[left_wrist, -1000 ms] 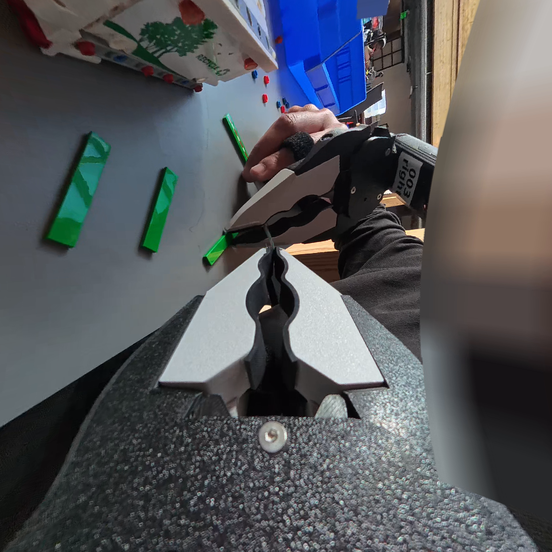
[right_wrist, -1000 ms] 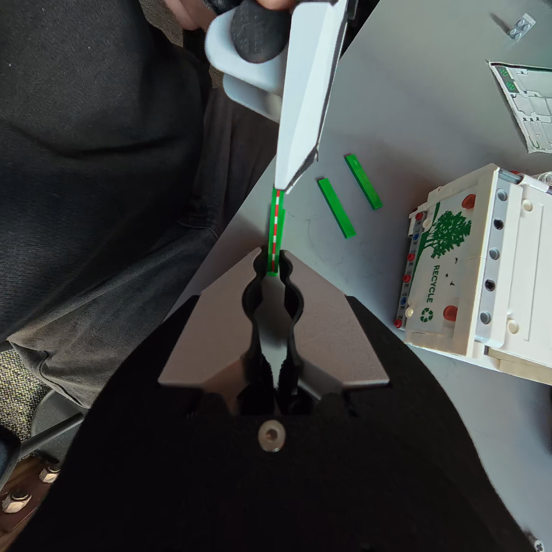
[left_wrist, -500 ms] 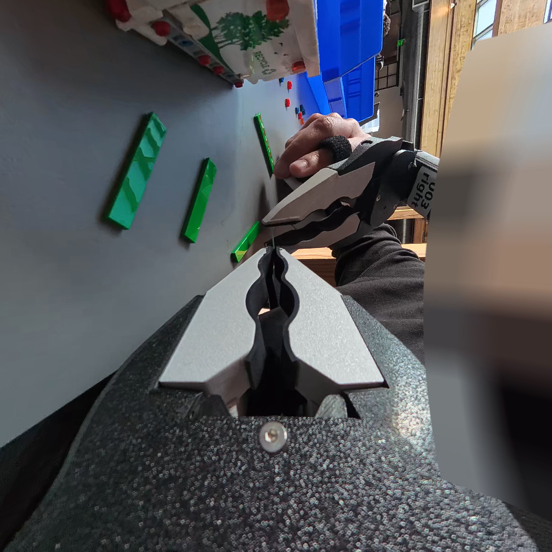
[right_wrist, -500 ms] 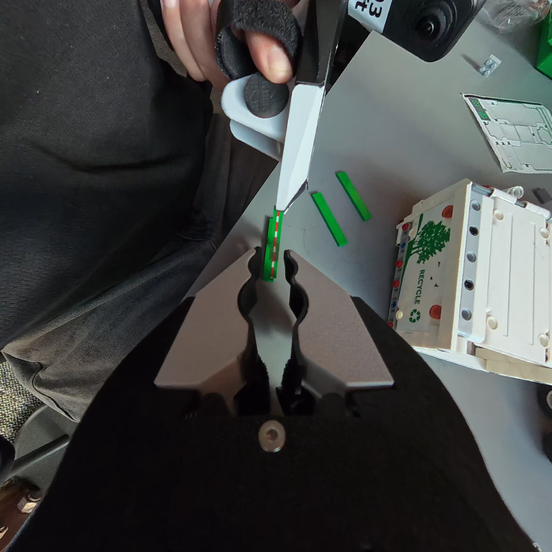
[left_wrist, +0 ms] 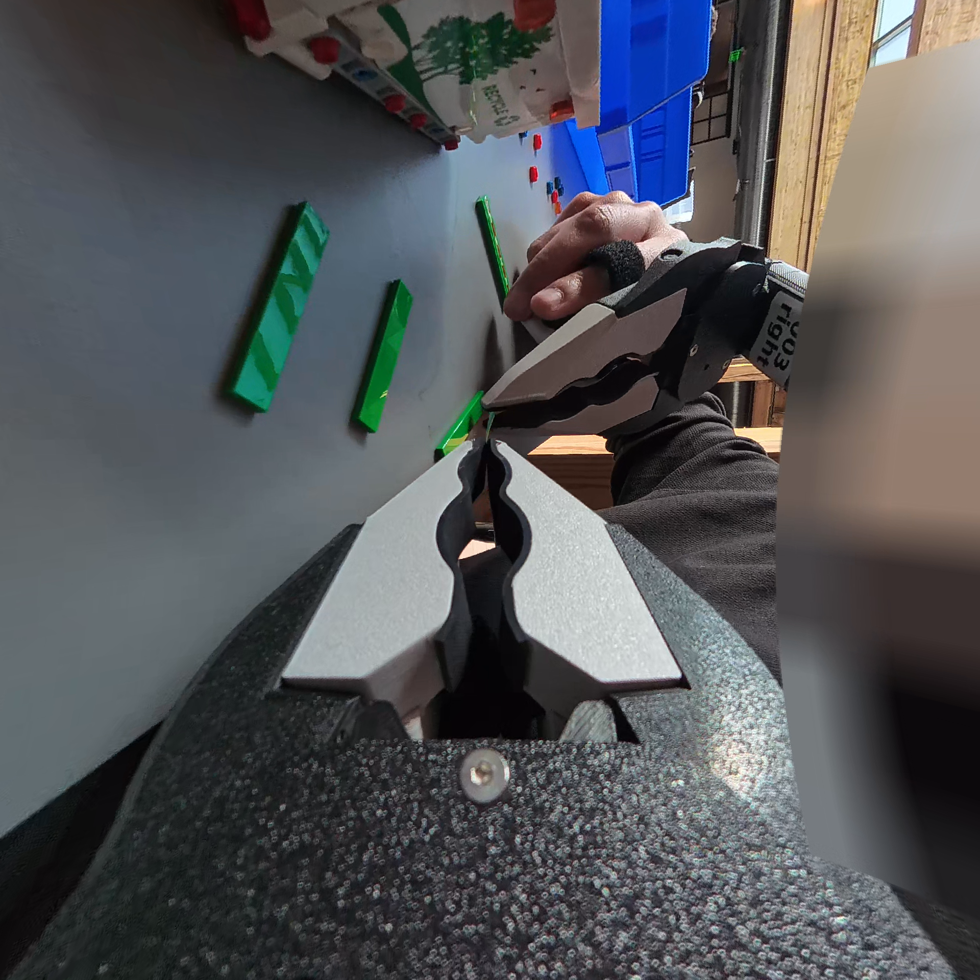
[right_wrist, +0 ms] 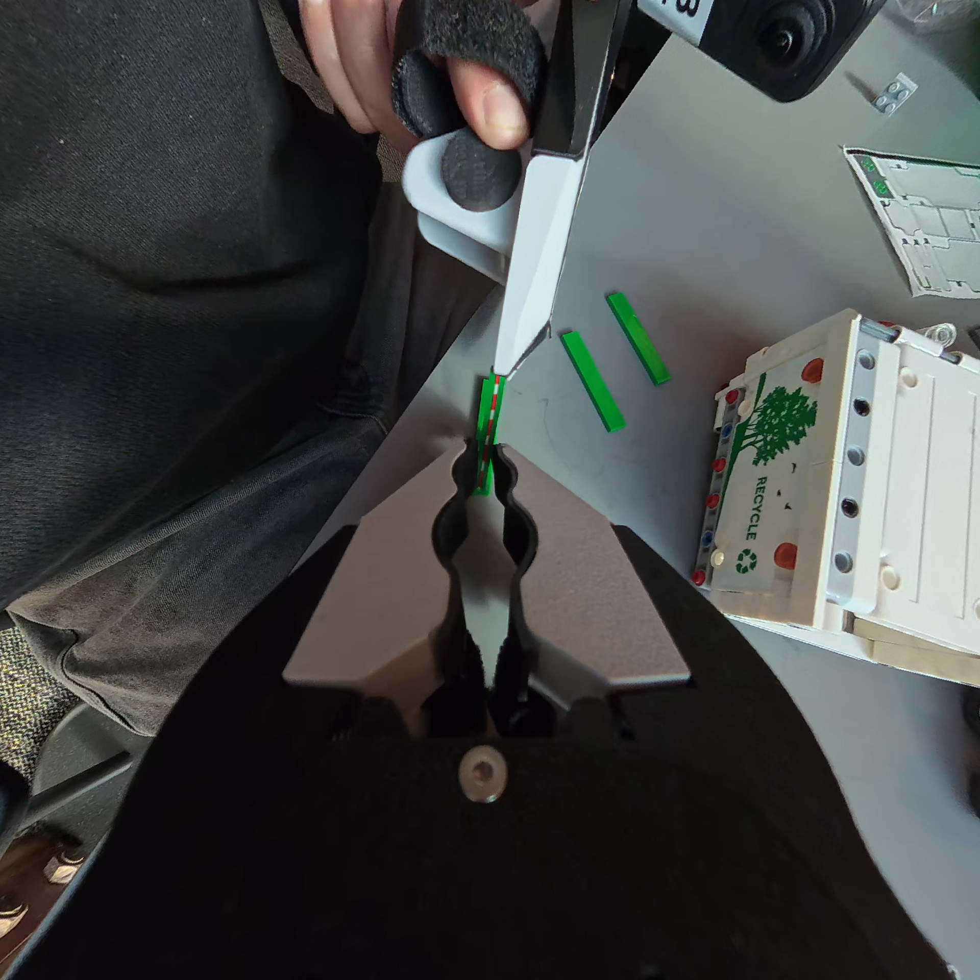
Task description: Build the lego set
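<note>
Right wrist view: tongs (right_wrist: 485, 451) astride striped green tile (right_wrist: 489, 424)

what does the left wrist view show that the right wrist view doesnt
Only the left wrist view shows the blue plastic bins, small red and blue loose pieces and a fourth green tile behind the hand.

Only the right wrist view shows the printed sheet, a small grey plate and the red-and-white stripe on the green tile between both grippers.

Both show two plain green flat tiles on the grey table, the white recycling truck body, the left gripper and right gripper.
</note>
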Motion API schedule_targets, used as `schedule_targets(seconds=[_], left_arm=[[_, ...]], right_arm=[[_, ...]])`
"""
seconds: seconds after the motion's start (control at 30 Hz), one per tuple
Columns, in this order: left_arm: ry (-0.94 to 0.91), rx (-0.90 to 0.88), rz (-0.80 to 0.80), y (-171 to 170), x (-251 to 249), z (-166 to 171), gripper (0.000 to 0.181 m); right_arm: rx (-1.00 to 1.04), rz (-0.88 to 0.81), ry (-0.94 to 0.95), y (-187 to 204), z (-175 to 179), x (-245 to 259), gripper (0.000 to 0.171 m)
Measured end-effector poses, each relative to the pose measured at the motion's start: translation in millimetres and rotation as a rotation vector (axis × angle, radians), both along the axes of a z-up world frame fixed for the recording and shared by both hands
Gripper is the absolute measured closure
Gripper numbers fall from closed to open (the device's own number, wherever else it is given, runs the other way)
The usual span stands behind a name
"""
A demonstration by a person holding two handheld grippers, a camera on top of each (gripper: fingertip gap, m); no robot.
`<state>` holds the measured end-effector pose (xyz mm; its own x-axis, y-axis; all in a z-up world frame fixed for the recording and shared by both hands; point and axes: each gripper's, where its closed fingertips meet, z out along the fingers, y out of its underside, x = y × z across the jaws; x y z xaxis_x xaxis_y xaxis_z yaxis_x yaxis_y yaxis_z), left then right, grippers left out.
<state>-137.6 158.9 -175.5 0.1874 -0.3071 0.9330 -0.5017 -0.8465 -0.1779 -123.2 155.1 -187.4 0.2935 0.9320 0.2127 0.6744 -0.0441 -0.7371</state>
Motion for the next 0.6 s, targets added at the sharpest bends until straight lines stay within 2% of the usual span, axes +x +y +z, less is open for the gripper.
schedule_targets(seconds=[0.6], left_arm=[[0.008, -0.026, -0.005, -0.6, -1.0, -4.0, 0.181]], right_arm=[[-0.003, 0.004, -0.015, -1.3, -2.1, 1.3, 0.164]])
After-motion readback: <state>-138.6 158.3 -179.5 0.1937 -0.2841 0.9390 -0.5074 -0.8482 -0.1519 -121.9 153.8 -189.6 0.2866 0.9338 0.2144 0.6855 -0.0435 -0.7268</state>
